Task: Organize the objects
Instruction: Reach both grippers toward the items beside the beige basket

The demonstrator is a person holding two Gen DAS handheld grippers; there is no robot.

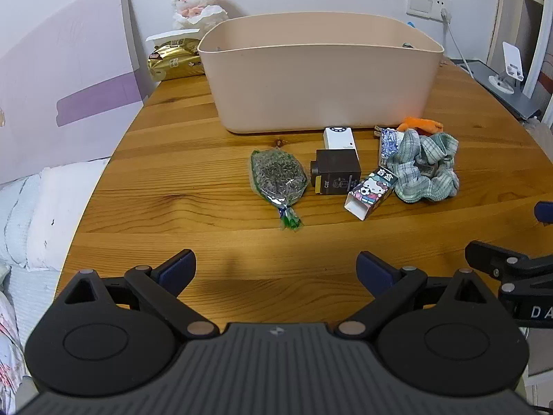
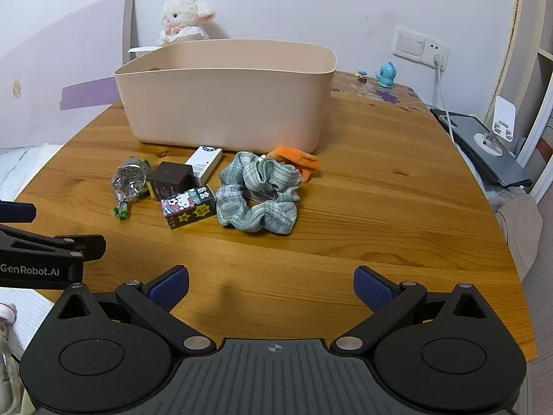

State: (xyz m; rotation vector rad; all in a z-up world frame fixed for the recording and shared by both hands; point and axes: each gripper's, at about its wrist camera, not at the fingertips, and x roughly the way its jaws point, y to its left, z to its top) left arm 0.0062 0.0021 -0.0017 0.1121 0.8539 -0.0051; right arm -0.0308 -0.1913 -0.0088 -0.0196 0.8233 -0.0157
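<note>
Beige plastic bin (image 1: 321, 83) upper centre of frame, standing on wooden desk (image 1: 172, 186). Clustered just in front of it, mid-frame: herb packet (image 1: 278, 176), dark brown box (image 1: 337, 176), white box (image 1: 338, 138), cartoon-print carton (image 1: 369, 192), green plaid scrunchie (image 1: 427, 166), orange plush (image 1: 420, 124). Left gripper (image 1: 275, 271) bottom centre, wide open, holding nothing. Right gripper (image 2: 271, 287) same: wide open, empty, over bare desk.
</note>
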